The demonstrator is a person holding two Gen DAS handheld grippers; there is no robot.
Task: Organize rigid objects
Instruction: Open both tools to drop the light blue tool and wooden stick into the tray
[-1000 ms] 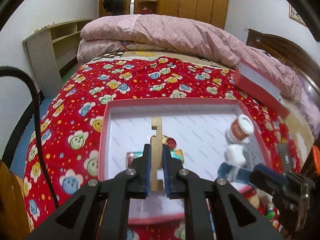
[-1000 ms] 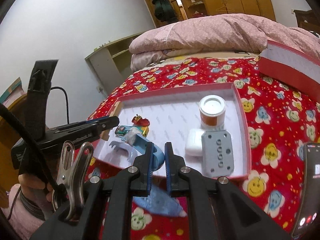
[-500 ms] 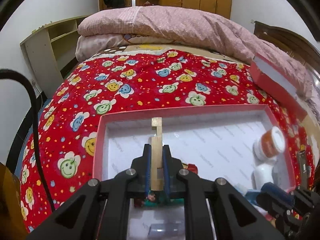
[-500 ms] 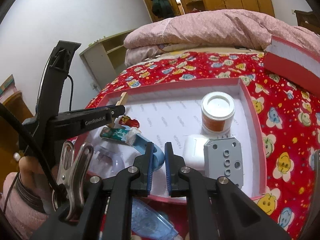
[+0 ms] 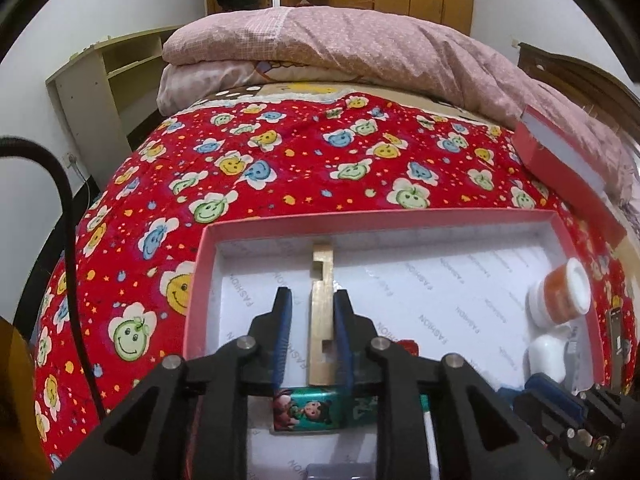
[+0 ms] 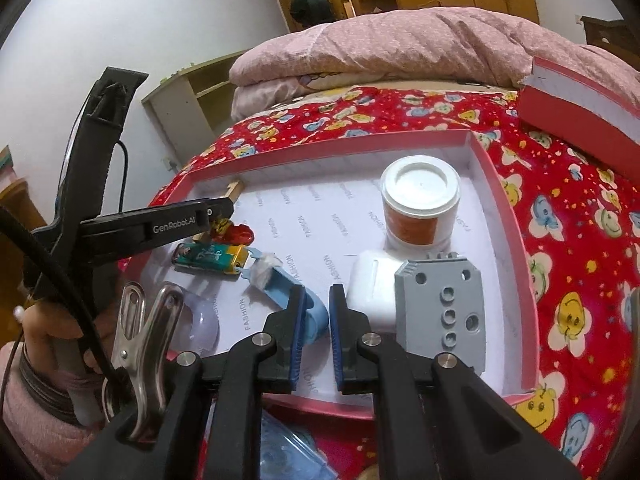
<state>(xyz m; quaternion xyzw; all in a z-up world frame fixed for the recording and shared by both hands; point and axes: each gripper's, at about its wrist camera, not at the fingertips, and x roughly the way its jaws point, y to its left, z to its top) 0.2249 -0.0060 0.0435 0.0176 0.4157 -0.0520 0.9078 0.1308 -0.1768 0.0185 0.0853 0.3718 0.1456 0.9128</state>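
A pink box tray [image 5: 372,218] with a white floor lies on the red quilt. A flat wooden piece [image 5: 322,312] lies on the tray floor between the fingers of my left gripper [image 5: 313,296], which is open around it. In the right wrist view the wooden piece's tip [image 6: 233,191] shows beyond the left gripper's finger [image 6: 176,224]. My right gripper [image 6: 317,296] hovers over the tray's near edge, slightly open and empty, above a blue tool [image 6: 296,300]. An orange jar with a white lid [image 6: 418,204], a white case [image 6: 370,284] and a grey plate with holes [image 6: 440,312] sit at the tray's right.
A green cartoon tin [image 5: 308,410] and a small red toy [image 6: 236,232] lie in the tray near the left gripper. The red box lid [image 5: 568,172] leans at the right. A pink duvet [image 5: 340,44] is piled at the back. A phone [image 5: 616,340] lies at the tray's right.
My left gripper has opened and let go of the wooden piece, which now rests on the tray floor. Both grippers have moved closer over the tray. The right gripper's jaws have parted a little.
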